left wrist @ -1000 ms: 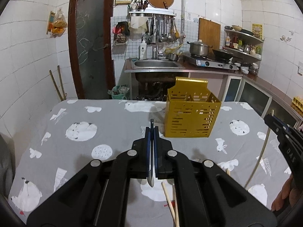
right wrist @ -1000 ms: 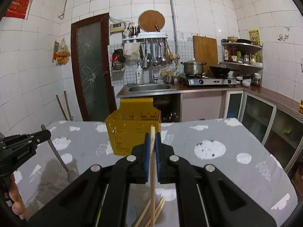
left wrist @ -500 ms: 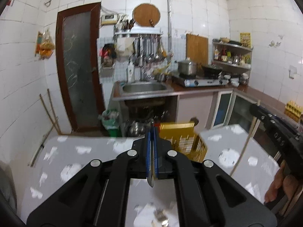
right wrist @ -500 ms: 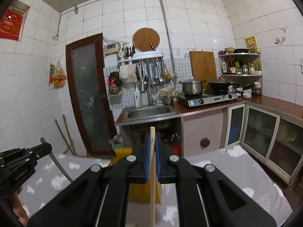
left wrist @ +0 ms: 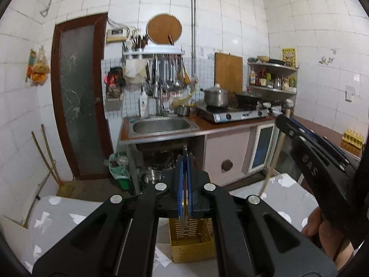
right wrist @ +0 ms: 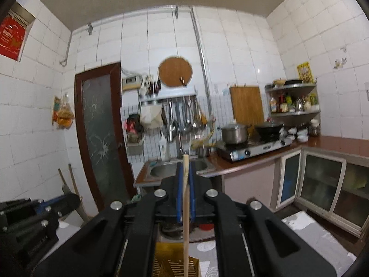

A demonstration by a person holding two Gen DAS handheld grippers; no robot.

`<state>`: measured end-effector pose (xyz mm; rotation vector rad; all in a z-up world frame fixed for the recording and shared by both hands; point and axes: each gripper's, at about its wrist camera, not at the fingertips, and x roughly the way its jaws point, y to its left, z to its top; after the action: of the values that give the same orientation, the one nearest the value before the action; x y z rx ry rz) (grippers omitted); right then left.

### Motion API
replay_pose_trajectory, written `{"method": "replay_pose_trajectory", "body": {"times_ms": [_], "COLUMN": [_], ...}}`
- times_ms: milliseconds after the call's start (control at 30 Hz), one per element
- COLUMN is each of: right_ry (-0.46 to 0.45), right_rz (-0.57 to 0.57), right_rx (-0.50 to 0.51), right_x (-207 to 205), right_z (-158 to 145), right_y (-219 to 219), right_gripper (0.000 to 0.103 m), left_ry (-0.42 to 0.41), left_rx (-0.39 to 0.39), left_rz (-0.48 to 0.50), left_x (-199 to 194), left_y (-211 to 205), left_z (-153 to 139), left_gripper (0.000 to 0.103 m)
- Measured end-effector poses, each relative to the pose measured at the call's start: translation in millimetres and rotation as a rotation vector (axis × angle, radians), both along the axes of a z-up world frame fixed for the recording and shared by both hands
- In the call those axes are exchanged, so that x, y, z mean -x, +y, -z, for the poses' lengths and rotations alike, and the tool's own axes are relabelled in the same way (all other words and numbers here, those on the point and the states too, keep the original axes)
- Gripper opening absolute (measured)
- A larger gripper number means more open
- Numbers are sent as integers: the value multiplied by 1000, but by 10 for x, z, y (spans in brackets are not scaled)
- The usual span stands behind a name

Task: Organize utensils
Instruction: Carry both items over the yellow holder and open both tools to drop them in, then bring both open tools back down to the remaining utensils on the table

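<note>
Left gripper at lower centre of the left wrist view, jaws closed on a thin metal utensil; its lower tip hangs over the yellow utensil basket. Whether spoon or knife cannot be told. The basket stands on the grey patterned tablecloth at bottom centre, just below the fingers.

Right gripper at lower centre of the right wrist view, jaws clamped on a wooden chopstick held upright; its lower end runs down in front of the same basket at the bottom edge, tip cut off by the frame.

Right gripper also shows at the right edge of the left wrist view, chopstick slanting down from it toward the table.

Farther back: steel sink at mid frame, gas stove with a lidded pot to its right, brown door at left.
</note>
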<state>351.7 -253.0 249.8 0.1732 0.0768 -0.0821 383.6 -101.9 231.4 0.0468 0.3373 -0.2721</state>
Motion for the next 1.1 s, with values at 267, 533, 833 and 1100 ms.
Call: {"method": "replay_pose_trajectory", "body": {"times_ms": [267, 533, 833, 1100], "right_ry": [103, 160, 280, 436], "right_rz": [-31, -46, -68, -96], "right_rx": [-26, -43, -39, -14], "right_x": [-321, -103, 581, 1087], "right_z": [568, 574, 634, 1135], "right_y": [-70, -157, -188, -60], "right_gripper": [6, 29, 61, 64], "left_ry": [115, 110, 23, 192], "left_rx": [-36, -27, -52, -51], "left_rz": [9, -49, -154, -153], "left_x": [-394, -160, 751, 1083], "left_y": [-28, 302, 761, 1042], "left_z": [720, 647, 440, 879], "left_gripper": [2, 34, 98, 98]}}
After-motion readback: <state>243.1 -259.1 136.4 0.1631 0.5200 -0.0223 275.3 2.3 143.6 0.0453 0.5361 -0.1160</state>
